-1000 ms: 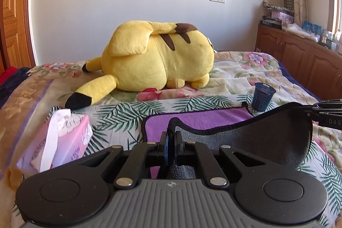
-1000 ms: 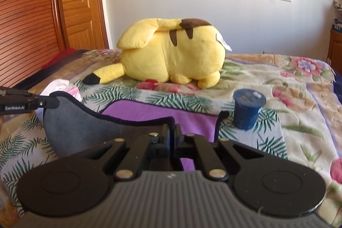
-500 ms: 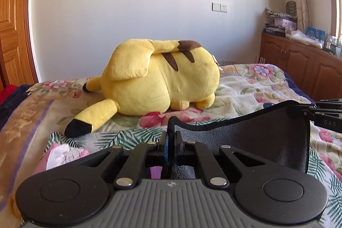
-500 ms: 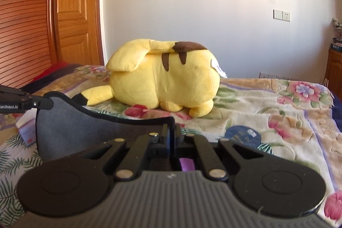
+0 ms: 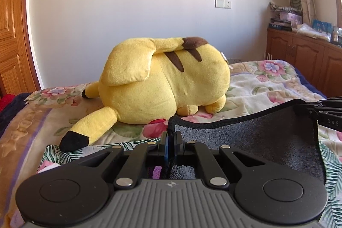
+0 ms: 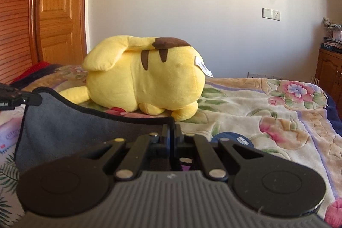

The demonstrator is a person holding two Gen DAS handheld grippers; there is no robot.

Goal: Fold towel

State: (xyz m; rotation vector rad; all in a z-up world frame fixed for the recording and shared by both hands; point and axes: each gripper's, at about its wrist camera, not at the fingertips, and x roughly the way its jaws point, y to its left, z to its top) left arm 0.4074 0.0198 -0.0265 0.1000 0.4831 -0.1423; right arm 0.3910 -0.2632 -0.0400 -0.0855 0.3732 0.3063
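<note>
The towel point(image 5: 256, 138) is a dark grey one with a black stitched edge, and it's hanging in the air above the bed point(image 5: 267, 87), stretched between the two grippers. Its top edge is the long axis, running pretty much left to right with a bit of a sag in the middle, and the rest of the cloth drapes down from that edge toward the bedspread. A sliver of purple shows through the gap in each gripper frame, but I can't tell what it belongs to.

The left gripper point(image 5: 170, 138) has its jaws clamped tight on one top corner, with the towel edge poking up between them. The right gripper point(image 6: 170, 136) is pinched closed on the opposite corner the same way. Each one shows up at the edge of the other's view holding the far corner.

Right behind the towel there's a big yellow plush toy point(image 5: 164, 82) lying on its side on the flowery bedspread, tail pointing toward the left. A dark blue cup point(image 6: 232, 138) sits on the bed just past the right gripper, mostly hidden by it. A pink tissue pack point(image 6: 10, 134) lies off to the left, partly behind the towel. There's a wooden door point(image 6: 62, 10) at the left and a wooden cabinet point(image 5: 303, 50) along the right wall.
</note>
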